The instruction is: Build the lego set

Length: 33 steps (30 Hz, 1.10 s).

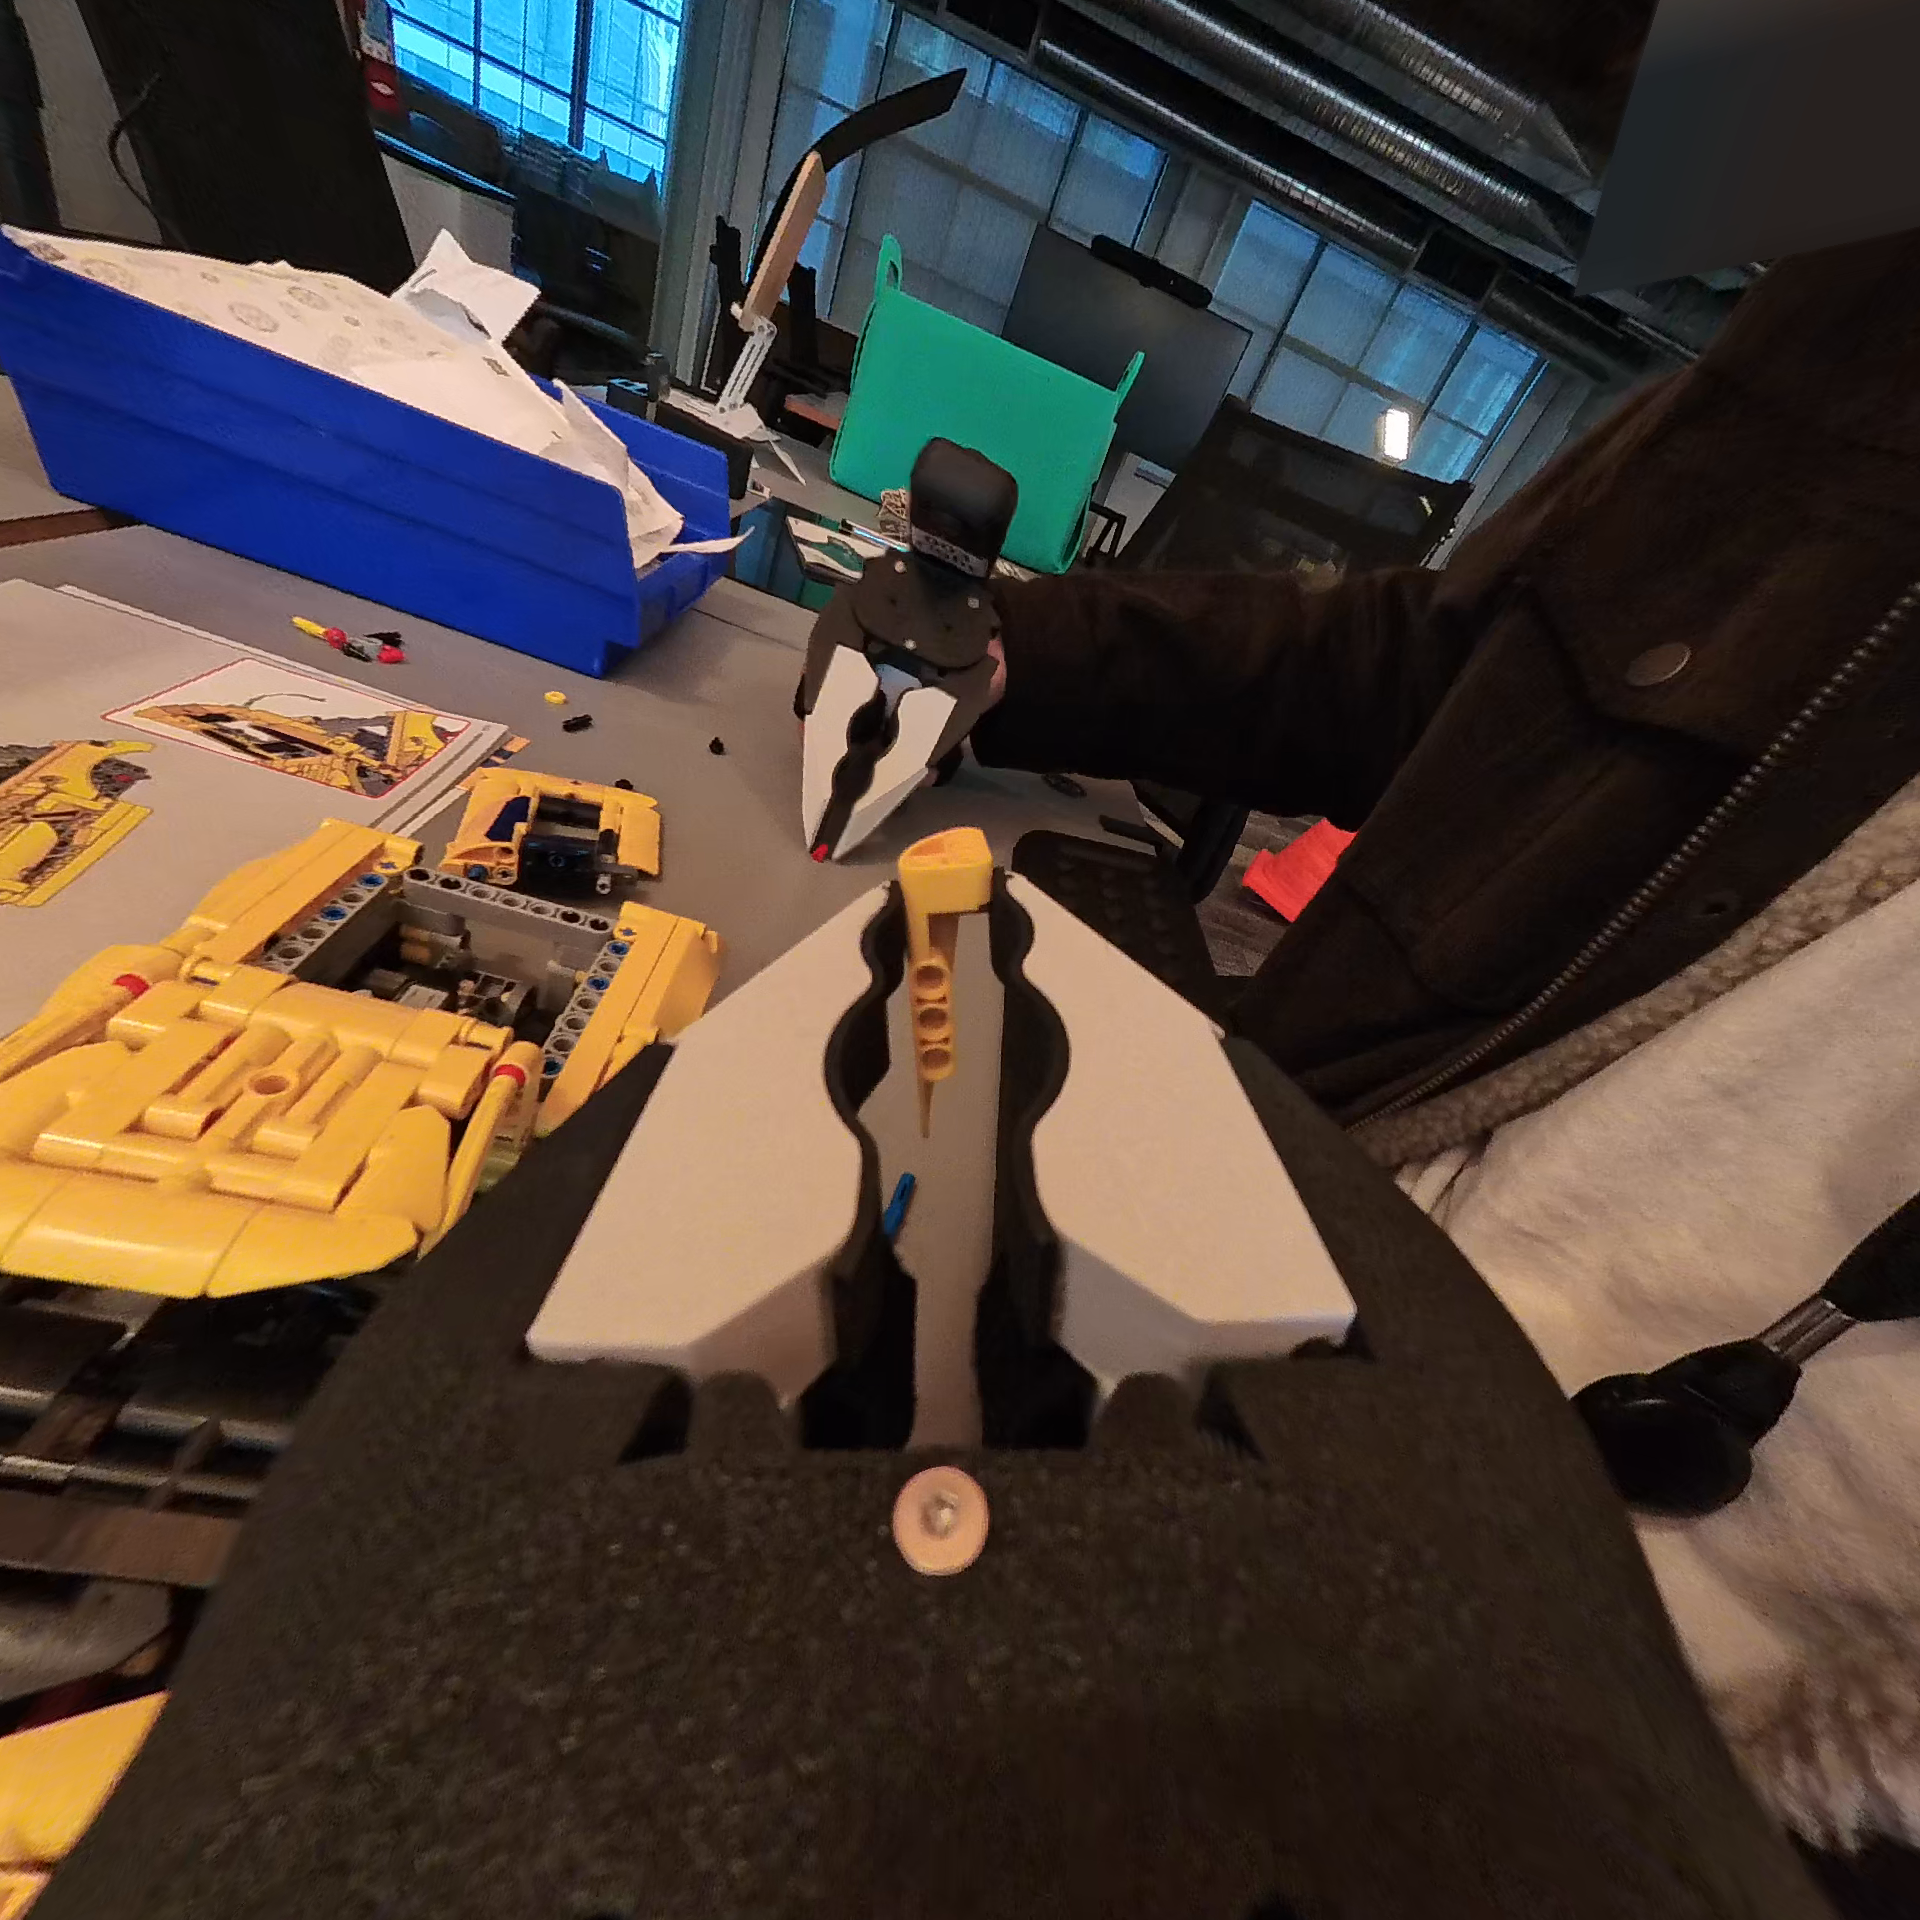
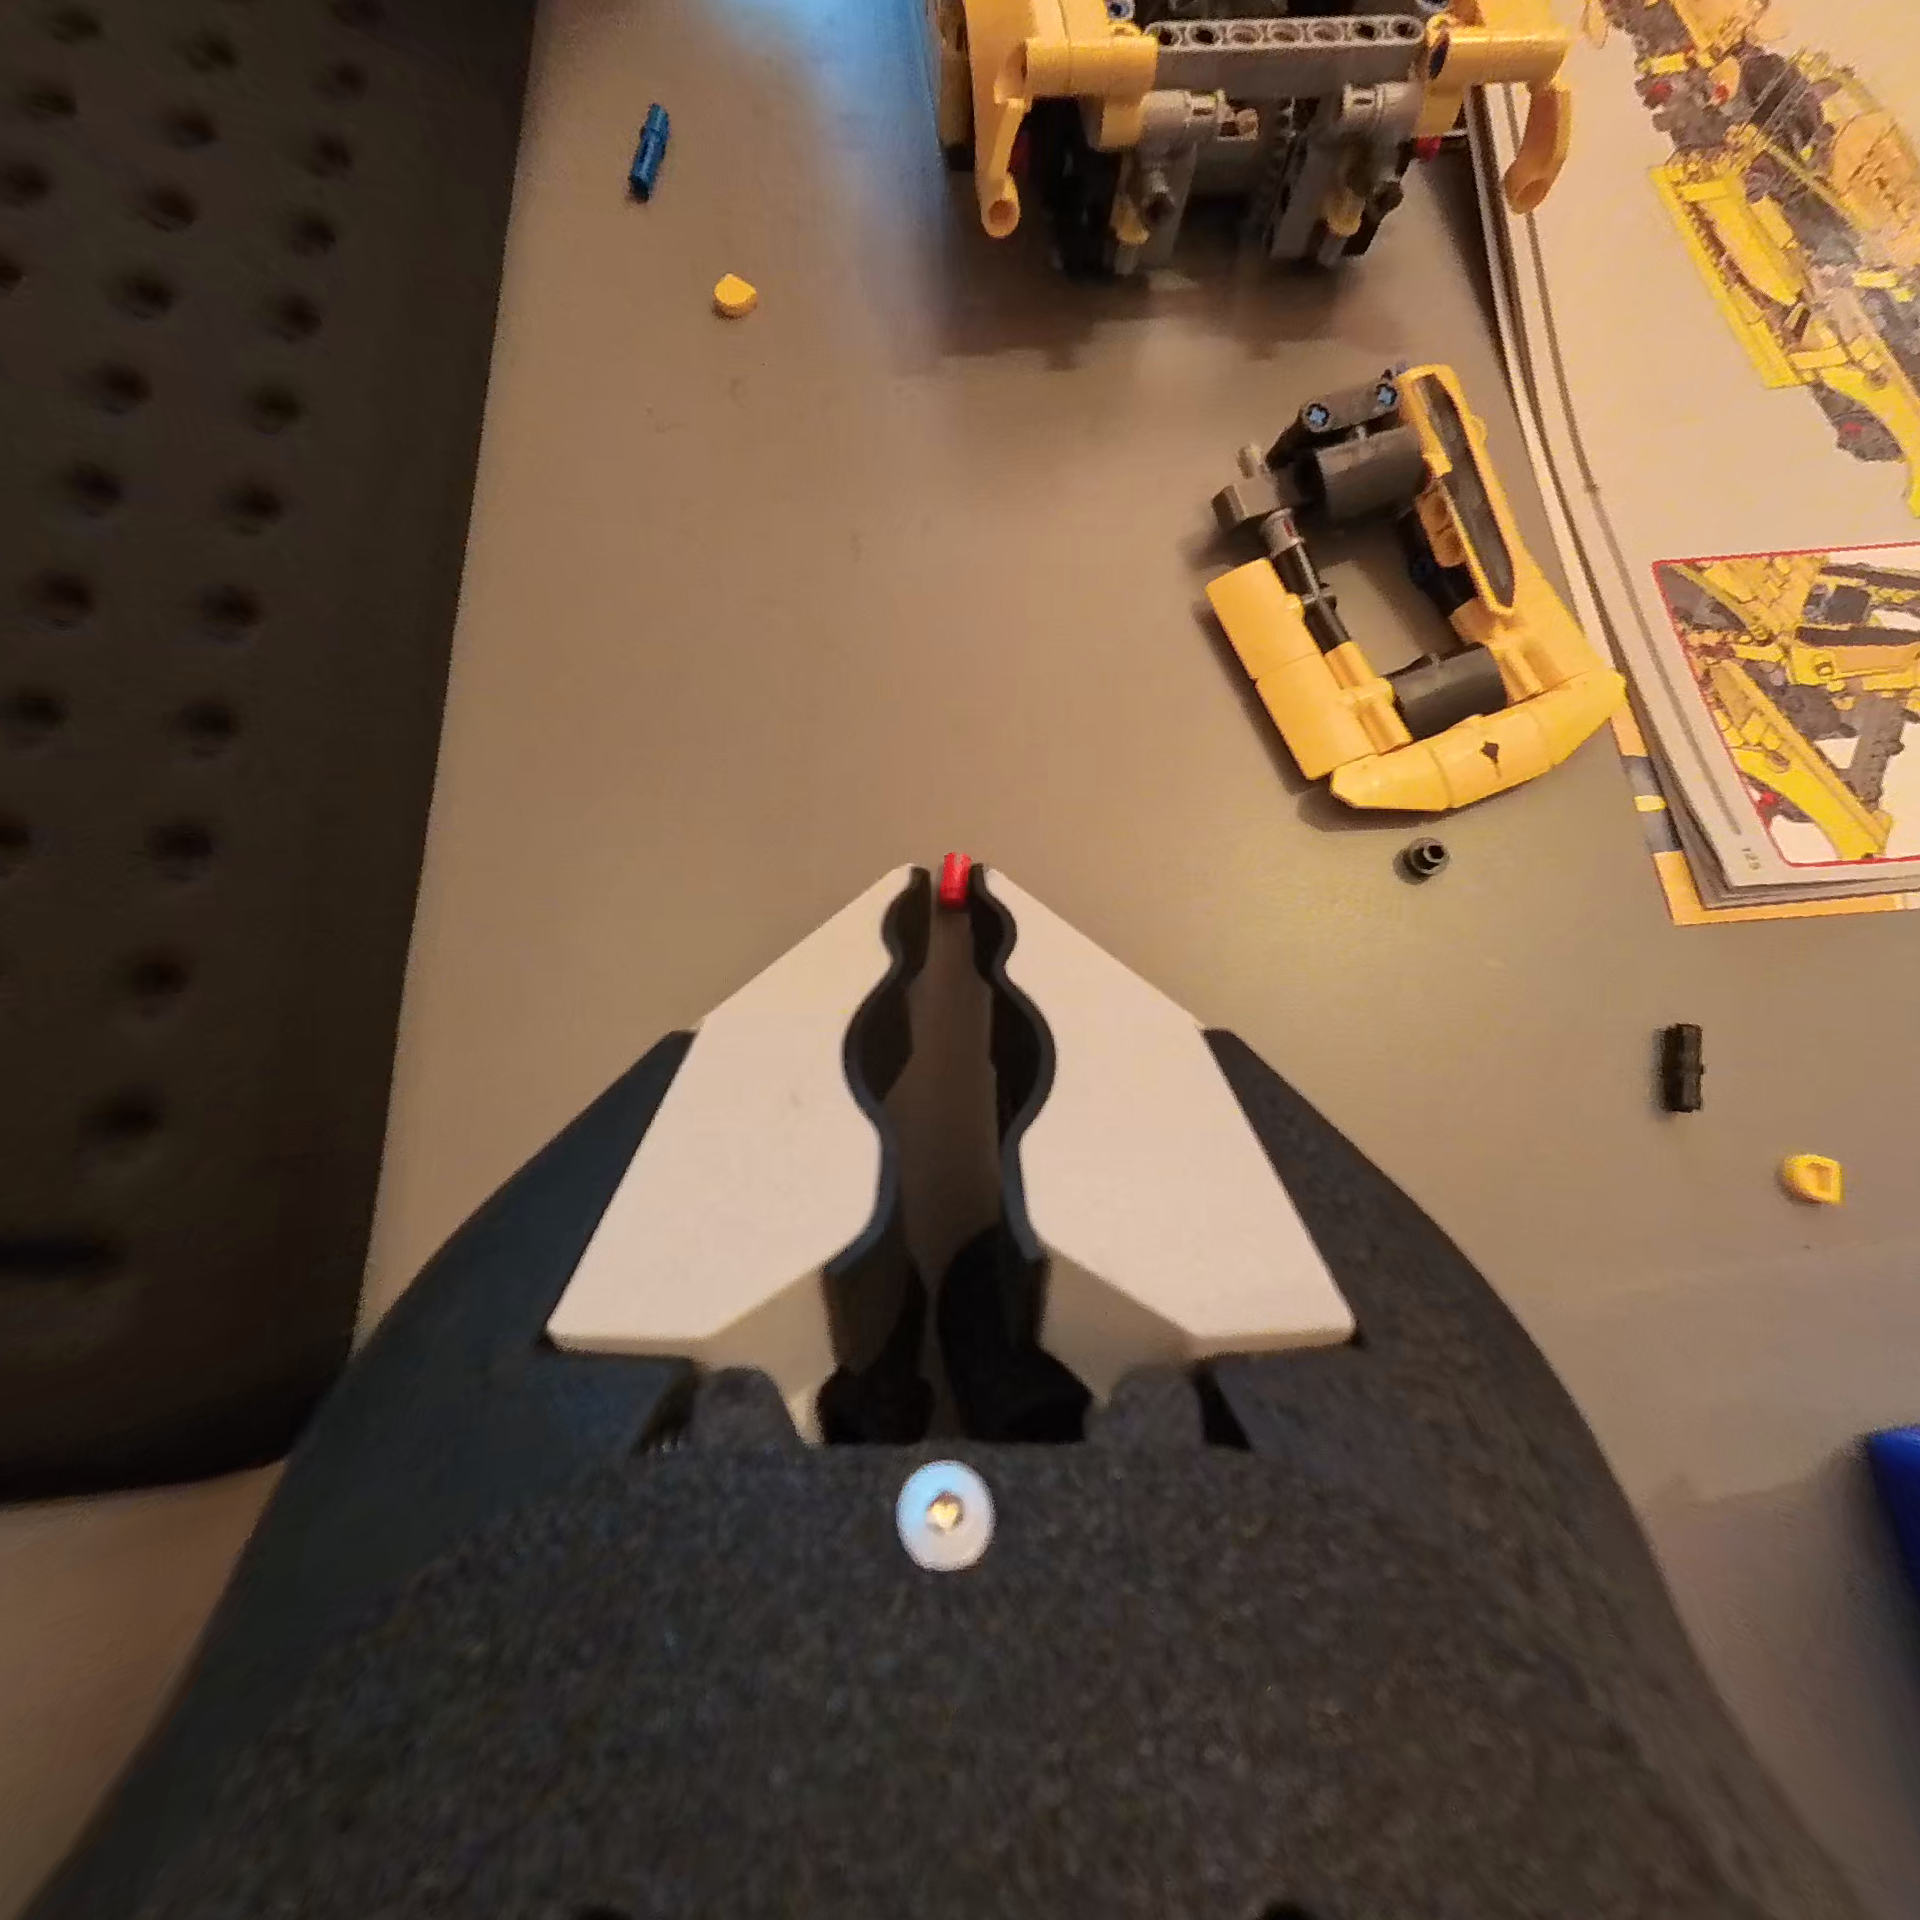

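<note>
each gripper, the left gripper [image 1: 940, 883] and the right gripper [image 2: 951, 878], has two pale grey wedge fingers with wavy black inner pads, a speckled black body and one silver screw [image 1: 940, 1520]. the person wears a dark brown jacket sleeve [image 1: 1195, 675] with a zip and snap button.

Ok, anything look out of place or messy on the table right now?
Nothing damaged. Loose bits lie scattered on the table: a blue pin, a yellow piece, black connectors. Crumpled paper spills over the blue bin.
</note>
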Available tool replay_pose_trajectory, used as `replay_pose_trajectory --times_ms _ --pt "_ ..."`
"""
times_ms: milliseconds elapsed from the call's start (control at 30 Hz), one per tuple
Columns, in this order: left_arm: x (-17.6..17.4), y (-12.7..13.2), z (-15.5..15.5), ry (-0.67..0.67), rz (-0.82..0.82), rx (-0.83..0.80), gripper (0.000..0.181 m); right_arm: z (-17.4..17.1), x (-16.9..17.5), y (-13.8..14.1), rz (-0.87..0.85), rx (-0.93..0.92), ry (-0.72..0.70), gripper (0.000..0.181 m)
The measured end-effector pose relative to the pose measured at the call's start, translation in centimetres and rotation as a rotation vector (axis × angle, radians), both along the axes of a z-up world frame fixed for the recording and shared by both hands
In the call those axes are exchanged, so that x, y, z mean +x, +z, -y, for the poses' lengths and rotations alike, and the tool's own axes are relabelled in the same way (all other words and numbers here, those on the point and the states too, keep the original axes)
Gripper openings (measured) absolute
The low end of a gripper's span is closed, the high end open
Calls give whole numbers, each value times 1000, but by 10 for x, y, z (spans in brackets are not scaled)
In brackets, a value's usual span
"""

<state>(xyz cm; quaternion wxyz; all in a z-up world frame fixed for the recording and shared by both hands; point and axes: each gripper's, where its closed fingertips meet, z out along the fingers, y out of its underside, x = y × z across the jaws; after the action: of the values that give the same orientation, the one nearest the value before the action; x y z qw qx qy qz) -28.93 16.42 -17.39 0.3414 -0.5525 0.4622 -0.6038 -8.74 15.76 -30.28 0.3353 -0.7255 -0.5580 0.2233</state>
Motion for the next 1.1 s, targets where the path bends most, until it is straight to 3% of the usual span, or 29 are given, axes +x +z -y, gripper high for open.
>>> replay_pose_trajectory --times_ms 767,900,967,1100 --pt "2 -3 1 5 -18 18 15 -6 10 0 21 100 -101 6" --pt "3 -6 -4 53 -36 73 15 -8 5 1 18 48 -180 5" --pt "3 -7 -11 116 -50 149 15 -5 -21 19 -37 -42 -203 4" --pt "5 -11 -17 215 -106 380 15 -4 -105 73 -56 -161 -254 5"
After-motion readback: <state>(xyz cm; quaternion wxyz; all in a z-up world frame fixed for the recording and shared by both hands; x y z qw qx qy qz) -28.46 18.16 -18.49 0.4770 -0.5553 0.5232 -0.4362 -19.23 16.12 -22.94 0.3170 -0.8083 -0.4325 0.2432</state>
